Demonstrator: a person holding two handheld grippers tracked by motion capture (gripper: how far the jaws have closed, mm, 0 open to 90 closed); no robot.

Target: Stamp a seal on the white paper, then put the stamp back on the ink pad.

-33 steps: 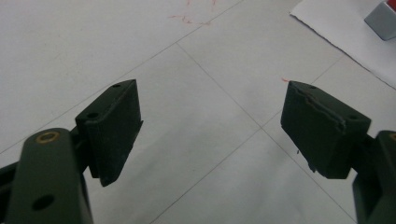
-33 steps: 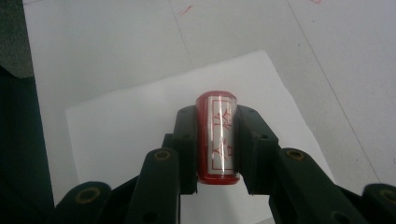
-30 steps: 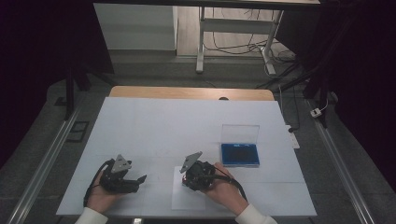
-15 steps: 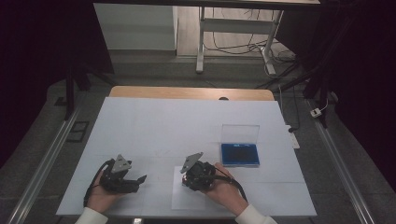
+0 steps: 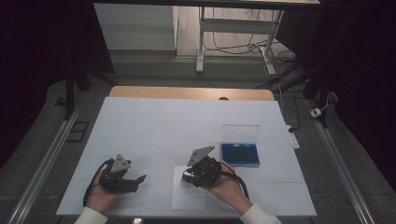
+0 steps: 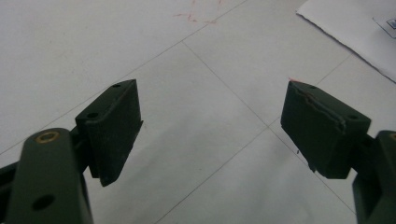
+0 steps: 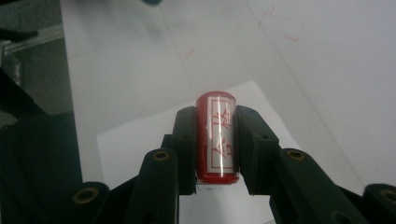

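Most of the white table (image 5: 154,121) lies bare, leaving open room across its far and left parts. The only obstacle standing up from it is an open blue case (image 5: 240,154) with its clear lid raised, near the right edge. A flat sheet of paper (image 5: 187,198) lies at the near edge, between the two hands.

Left claw (image 6: 212,126) agape, right claw (image 7: 215,140) clamped.
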